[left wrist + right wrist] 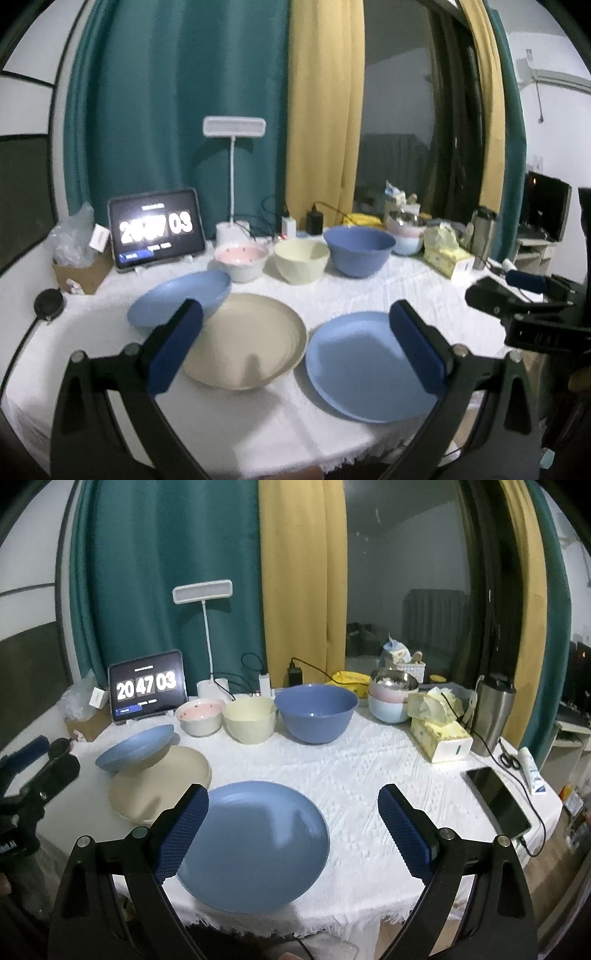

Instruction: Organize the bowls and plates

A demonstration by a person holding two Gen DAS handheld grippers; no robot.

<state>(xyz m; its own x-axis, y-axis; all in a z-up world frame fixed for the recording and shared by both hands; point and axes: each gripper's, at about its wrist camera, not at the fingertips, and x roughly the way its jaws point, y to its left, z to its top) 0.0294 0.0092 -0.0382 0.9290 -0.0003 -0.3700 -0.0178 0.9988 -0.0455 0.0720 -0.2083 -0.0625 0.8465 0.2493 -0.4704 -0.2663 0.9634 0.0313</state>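
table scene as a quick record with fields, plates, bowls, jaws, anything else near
plates: blue plate flat at front; beige plate to its left; second blue plate tilted, leaning on the beige one
bowls: pink-lined bowl, cream bowl, blue bowl in a row behind
left gripper: jaws open, holding nothing
right gripper: jaws open, holding nothing
surface: white tablecloth
nearby: tablet clock, tissue box, phone

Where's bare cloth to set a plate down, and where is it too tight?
Biggest free patch: white cloth between the near blue plate, the big blue bowl, the tissue box and the phone. Crowded: back row of bowls, and the left, where the tilted blue plate leans on the beige plate.
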